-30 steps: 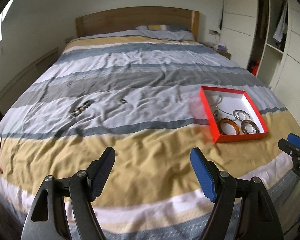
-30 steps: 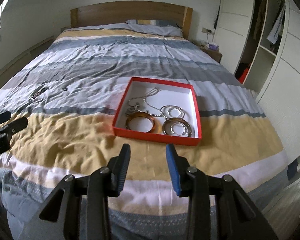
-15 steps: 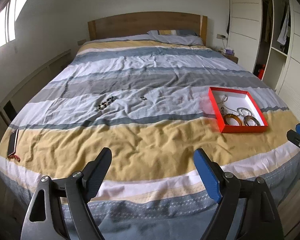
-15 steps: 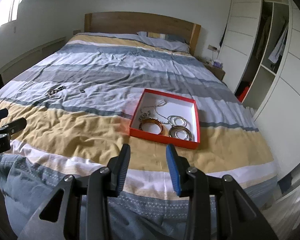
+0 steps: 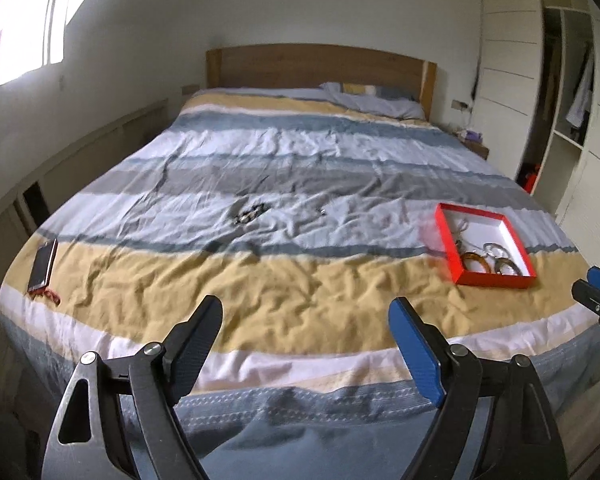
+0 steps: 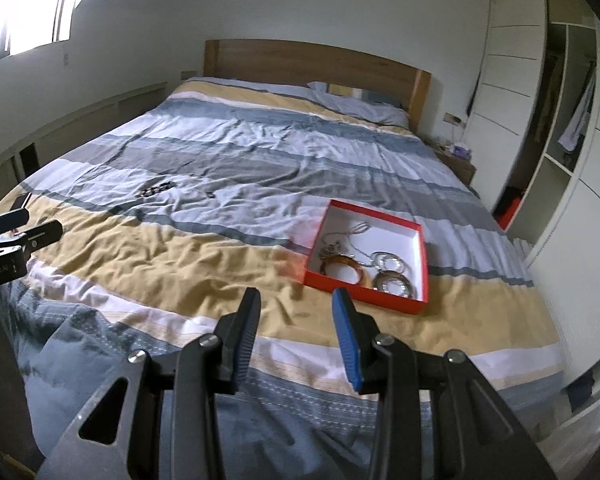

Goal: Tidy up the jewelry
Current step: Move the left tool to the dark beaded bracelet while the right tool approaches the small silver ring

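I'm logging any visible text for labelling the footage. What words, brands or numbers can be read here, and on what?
None can be read with confidence.
Left gripper, seen at the edge of the right wrist view: small white print on its black body, too blurred to read.
Red box holding the bangles and chains: no lettering visible.
Phone on the striped bedcover: no readable marks.

Rumpled striped cloth duvet [image 5: 300, 288] looks soft and matt. Wooden headboard [image 5: 320, 66], smooth. The red box [image 6: 418, 268] looks like matt cardboard; shiny metal bangles [image 6: 392, 280] and a glossy amber bangle [image 6: 342, 270] inside.
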{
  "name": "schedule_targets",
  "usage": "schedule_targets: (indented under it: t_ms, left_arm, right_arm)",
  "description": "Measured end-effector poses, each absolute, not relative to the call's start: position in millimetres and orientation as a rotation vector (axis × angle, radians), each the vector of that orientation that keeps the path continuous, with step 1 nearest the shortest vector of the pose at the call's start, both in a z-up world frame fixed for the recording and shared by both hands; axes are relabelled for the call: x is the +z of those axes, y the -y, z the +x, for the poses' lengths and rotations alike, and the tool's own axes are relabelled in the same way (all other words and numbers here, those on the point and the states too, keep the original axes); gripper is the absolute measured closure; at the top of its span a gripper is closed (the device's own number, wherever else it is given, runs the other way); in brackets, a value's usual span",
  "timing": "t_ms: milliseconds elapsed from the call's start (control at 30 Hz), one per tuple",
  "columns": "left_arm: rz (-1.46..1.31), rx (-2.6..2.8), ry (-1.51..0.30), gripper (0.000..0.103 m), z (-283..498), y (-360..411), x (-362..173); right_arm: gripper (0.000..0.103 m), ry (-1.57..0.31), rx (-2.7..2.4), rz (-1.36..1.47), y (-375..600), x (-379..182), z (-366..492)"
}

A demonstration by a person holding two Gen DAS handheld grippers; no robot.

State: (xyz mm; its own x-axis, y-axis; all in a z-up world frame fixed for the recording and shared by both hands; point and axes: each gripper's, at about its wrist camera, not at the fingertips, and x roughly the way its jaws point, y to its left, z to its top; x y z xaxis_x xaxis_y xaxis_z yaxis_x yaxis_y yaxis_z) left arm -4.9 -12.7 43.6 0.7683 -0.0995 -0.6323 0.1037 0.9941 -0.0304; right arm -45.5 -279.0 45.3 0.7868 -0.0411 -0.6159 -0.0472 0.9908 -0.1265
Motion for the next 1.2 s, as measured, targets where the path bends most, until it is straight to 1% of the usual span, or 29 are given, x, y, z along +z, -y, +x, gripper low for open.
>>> schedule_targets:
  t_ms: [133, 367, 600, 867, 967, 1167, 1200]
  left_arm:
    - [-0.027, -0.080, -0.722, 0.016, 7.2, -7.3, 28.0]
    - [-0.074, -0.023, -0.820, 0.015, 59.2, -41.9, -13.1]
    - [-0.068, 0.000, -0.840, 0.015, 136.3, -63.5, -38.6]
    - [-0.002, -0.099, -0.818, 0.015, 238.5, -60.7, -57.0]
    - [0.018, -0.145, -0.816, 0.017, 277.1, -58.9, -66.9]
    - [0.038, -0.158, -0.847, 0.024, 340.2, -64.7, -95.7]
    - [0.045, -0.162, -0.859, 0.027, 348.7, -64.9, -103.0]
  right_arm:
    - [0.067, -0.694, 0.040, -0.132, 272.0, 35.1, -28.1]
    - [0.067, -0.757, 0.109, -0.109, 259.7, 13.0, 27.3]
    - [0.067, -0.797, 0.213, -0.087, 234.4, -10.5, 116.8]
    - [0.067, -0.820, 0.345, -0.023, 195.7, -43.6, 223.9]
    - [0.067, -0.831, 0.383, 0.000, 183.6, -59.5, 259.5]
    - [0.067, -0.863, 0.395, 0.026, 177.2, -88.2, 304.4]
    - [0.067, -0.873, 0.395, 0.034, 176.7, -95.2, 311.4]
